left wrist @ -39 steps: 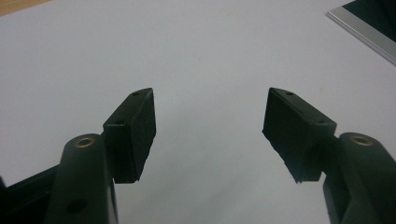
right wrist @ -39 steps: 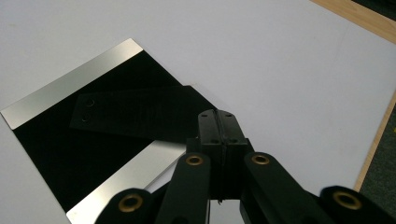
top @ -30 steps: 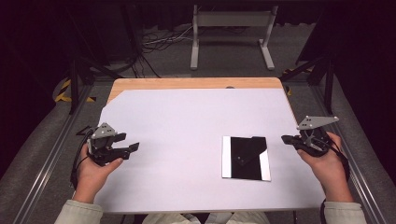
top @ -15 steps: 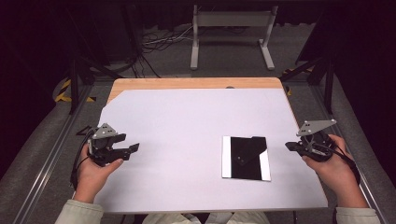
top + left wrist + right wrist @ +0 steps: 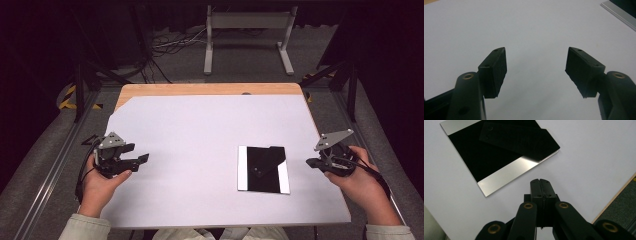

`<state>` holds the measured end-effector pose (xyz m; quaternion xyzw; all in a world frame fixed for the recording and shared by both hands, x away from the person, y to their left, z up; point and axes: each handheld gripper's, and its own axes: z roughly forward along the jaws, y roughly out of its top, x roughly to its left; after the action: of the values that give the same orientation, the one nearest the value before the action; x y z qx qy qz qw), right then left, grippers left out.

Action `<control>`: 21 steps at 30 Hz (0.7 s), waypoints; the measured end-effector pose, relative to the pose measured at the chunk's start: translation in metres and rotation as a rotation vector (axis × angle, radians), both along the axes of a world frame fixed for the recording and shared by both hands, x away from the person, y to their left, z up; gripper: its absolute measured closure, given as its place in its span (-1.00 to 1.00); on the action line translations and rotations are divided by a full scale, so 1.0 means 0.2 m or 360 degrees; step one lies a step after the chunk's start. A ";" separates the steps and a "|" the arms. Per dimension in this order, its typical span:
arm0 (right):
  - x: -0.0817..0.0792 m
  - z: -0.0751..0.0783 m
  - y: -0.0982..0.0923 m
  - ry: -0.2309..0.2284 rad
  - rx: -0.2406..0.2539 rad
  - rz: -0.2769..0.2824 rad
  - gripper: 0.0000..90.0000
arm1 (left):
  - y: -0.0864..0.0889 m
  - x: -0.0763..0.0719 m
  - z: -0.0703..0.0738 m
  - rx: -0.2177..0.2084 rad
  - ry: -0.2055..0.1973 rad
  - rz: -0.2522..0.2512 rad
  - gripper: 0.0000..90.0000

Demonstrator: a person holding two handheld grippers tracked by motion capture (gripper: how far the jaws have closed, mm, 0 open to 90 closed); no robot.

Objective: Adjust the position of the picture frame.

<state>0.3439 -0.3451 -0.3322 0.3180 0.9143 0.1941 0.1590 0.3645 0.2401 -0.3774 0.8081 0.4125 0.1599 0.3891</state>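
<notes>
A flat square plate (image 5: 263, 169) with a black middle and silver side strips lies on the white table sheet (image 5: 200, 135), right of centre. A black folded piece (image 5: 519, 138) rests on the plate (image 5: 486, 157). My right gripper (image 5: 312, 163) hovers just right of the plate, jaws pressed together with nothing between them; its tips (image 5: 540, 181) point at the plate's near edge. My left gripper (image 5: 142, 160) is held at the table's left side, far from the plate. Its fingers (image 5: 495, 67) stand wide apart over bare sheet, and the plate's corner (image 5: 619, 11) shows far off.
The wooden tabletop (image 5: 200, 89) shows beyond the sheet's far edge. A metal stand (image 5: 247, 35) and cables lie on the floor behind the table. Rails run along both sides, and the table's right edge (image 5: 621, 192) is close to the right gripper.
The right hand and its gripper have drifted slightly toward the near edge of the table, staying beside the plate. The left gripper has not moved.
</notes>
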 end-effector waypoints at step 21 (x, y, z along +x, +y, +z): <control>-0.01 -0.12 0.06 0.0295 -0.0121 0.0108 1.00 | 0.01 0.01 -0.01 -0.0002 0.0013 0.0002 -0.25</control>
<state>0.3426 -0.3329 -0.3563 0.2971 0.9420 0.1344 0.0790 0.3657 0.2416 -0.3787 0.8081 0.4146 0.1566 0.3879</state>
